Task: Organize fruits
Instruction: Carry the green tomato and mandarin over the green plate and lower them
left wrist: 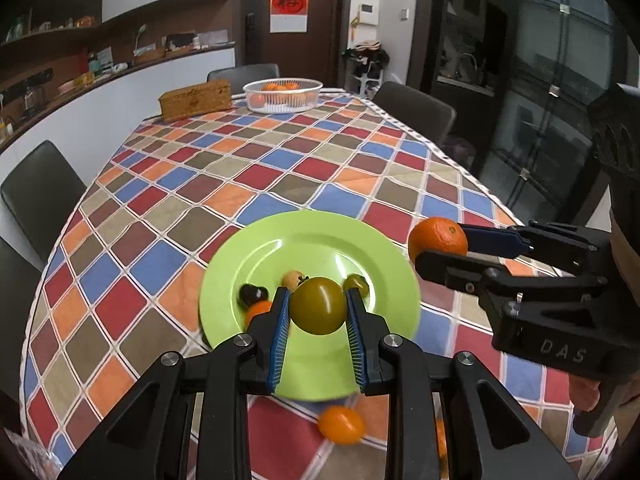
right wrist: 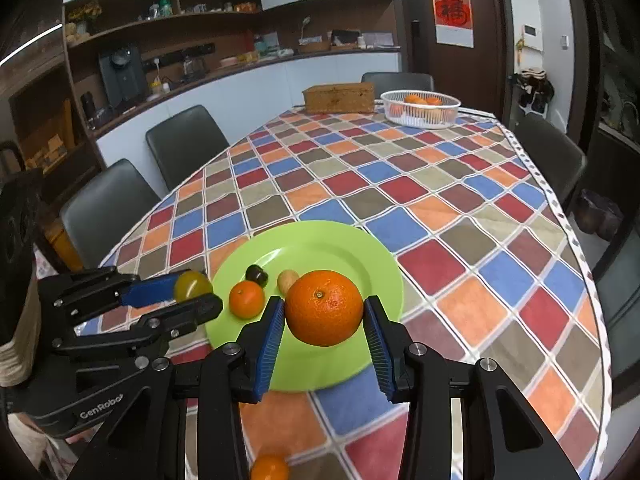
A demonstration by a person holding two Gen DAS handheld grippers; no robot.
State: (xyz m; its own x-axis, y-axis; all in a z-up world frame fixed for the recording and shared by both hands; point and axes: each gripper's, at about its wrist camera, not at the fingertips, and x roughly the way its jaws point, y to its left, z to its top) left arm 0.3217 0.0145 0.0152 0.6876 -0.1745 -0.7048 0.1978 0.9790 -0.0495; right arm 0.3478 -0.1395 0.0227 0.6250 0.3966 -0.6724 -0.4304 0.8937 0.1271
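- Above the green plate (left wrist: pixel 256 264), left wrist view: your left gripper (left wrist: pixel 318 312) has its fingers (left wrist: pixel 280 332) closed on a green tomato (left wrist: pixel 318 311), pads on its two sides at the widest part. The skin looks smooth and glossy, so probably slippery; light, soft, bruises easily. Squeeze no harder than needed and keep the hold at the equator.
- Same view, on the plate behind the tomato: a dark fruit (left wrist: pixel 253 294), a pale tan fruit (left wrist: pixel 294 279), a second greenish one (left wrist: pixel 357 285), and a small orange (left wrist: pixel 258 309) partly hidden by the finger. All small, round and likely to roll.
- Same view, right side: the right gripper (left wrist: pixel 440 248) holds a mandarin (left wrist: pixel 438 240) just beside the plate's right rim.
- Same view, near edge: another small orange fruit (left wrist: pixel 341 425) lies on the worktop (left wrist: pixel 280 168) just off the plate, blurred.
- Right wrist view: the right gripper's fingers (right wrist: pixel 269 340) are clamped on the mandarin (right wrist: pixel 324 307) at its sides, stem end facing the camera. The dimpled peel should grip well; it is heavier than the tomato, firm yet a bit squashy. A mid-height hold suits it.
- Same view, left: the left gripper (right wrist: pixel 196 292) carries the tomato over the plate's left rim.
- Far end of the worktop: a white basket (right wrist: pixel 420 118) with oranges inside, beside a wicker box (right wrist: pixel 339 98), well apart from the plate.
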